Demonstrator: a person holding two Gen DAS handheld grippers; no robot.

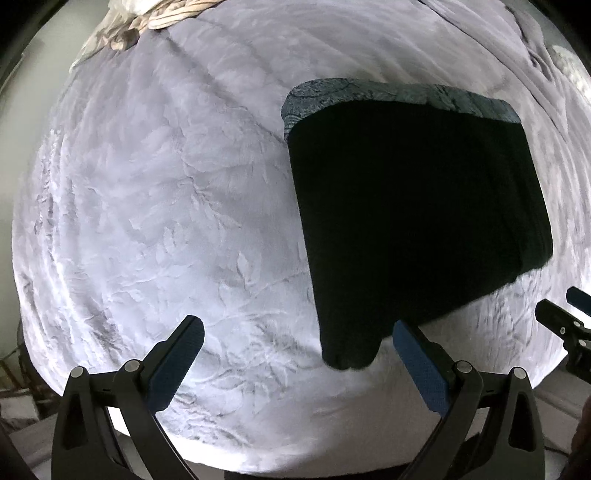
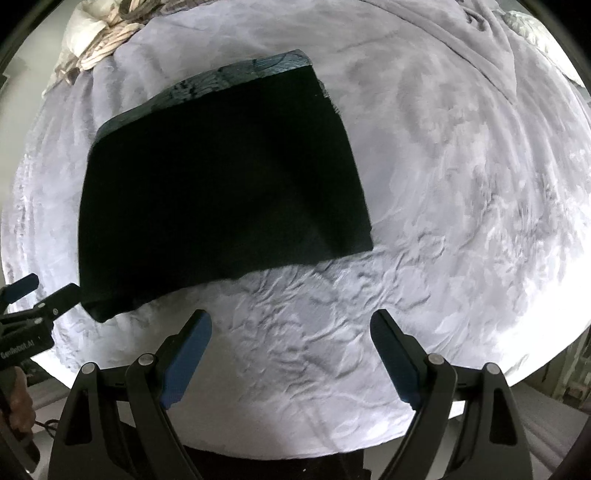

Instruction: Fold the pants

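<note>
- Pale lilac plush, embossed with leaves, was what we saw under everything: the blanket [image 1: 155, 206] [image 2: 461, 221] covered the bed from edge to edge in both wrist views.
- Black and folded into a thick, roughly rectangular stack, the pants [image 1: 413, 221] [image 2: 221, 192] lay flat on the blanket; along the far edge we noticed a band of patterned blue-grey fabric showing from beneath the top layer.
- A bunched cream bedding heap [image 1: 166, 14] [image 2: 99, 40] sat at the far left corner of the bed, well apart from the pants.
- Our left gripper [image 1: 295, 350] hovered at the near edge of the pants, its jaws spread wide and holding nothing; its right finger stood just beside the near corner of the fold, though we could not tell whether it touched the cloth.
- Our right gripper [image 2: 291, 343] hung over bare blanket near the pants' near edge, jaws likewise wide apart and empty.
- In each view, we caught the other gripper at the frame's side, close to the pants' corner.
</note>
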